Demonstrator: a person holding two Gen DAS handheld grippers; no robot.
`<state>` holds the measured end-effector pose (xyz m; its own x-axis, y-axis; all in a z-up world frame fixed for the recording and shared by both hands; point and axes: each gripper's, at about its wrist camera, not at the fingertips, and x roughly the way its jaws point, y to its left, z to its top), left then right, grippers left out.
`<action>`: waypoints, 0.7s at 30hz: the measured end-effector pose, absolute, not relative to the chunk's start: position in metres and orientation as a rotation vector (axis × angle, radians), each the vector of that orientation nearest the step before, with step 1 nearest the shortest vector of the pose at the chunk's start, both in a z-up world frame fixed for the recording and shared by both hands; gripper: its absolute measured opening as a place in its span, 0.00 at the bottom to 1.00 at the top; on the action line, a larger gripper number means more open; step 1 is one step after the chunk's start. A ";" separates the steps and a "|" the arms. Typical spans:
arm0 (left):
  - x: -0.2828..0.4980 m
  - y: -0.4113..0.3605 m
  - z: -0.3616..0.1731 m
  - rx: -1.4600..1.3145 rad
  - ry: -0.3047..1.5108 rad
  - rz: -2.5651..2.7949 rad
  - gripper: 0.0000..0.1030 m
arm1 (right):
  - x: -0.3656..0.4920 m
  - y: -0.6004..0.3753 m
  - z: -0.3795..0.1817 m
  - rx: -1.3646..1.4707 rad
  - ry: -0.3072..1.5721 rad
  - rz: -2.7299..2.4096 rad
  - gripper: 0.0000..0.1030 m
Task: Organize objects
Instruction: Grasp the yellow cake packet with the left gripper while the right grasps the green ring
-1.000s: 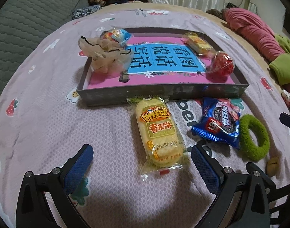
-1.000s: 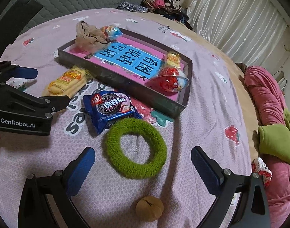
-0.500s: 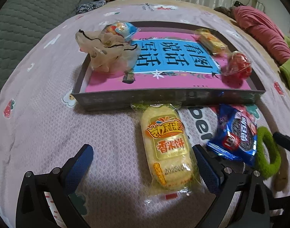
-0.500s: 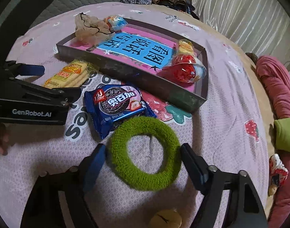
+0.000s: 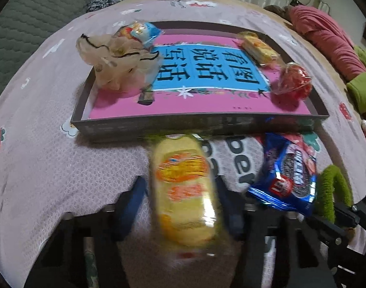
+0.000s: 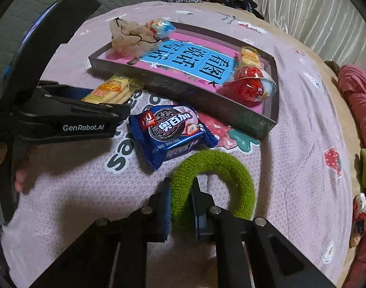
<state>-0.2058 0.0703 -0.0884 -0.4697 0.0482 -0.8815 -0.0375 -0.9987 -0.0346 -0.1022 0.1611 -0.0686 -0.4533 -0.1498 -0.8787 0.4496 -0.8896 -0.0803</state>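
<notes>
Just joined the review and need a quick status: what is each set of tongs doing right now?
Left tongs: just closed onto the yellow rice cracker pack, gripping it.
Right tongs: just closed, pinching the green hair tie.

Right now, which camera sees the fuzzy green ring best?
The right wrist view: the green ring fills the middle, pinched at its left side by the right gripper. The left wrist view catches only a sliver at the right edge.
</notes>
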 end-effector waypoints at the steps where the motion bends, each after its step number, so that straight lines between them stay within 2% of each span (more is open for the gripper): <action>1: -0.205 0.073 -0.087 -1.590 0.001 2.657 0.41 | -0.102 0.163 -0.068 1.390 0.412 -2.369 0.14; 14: -0.185 0.063 -0.074 -1.555 -0.013 2.673 0.39 | -0.094 0.175 -0.042 1.341 0.285 -2.373 0.14; 21: -0.152 0.051 -0.041 -1.476 0.022 2.747 0.39 | -0.084 0.177 -0.019 1.262 0.240 -2.392 0.14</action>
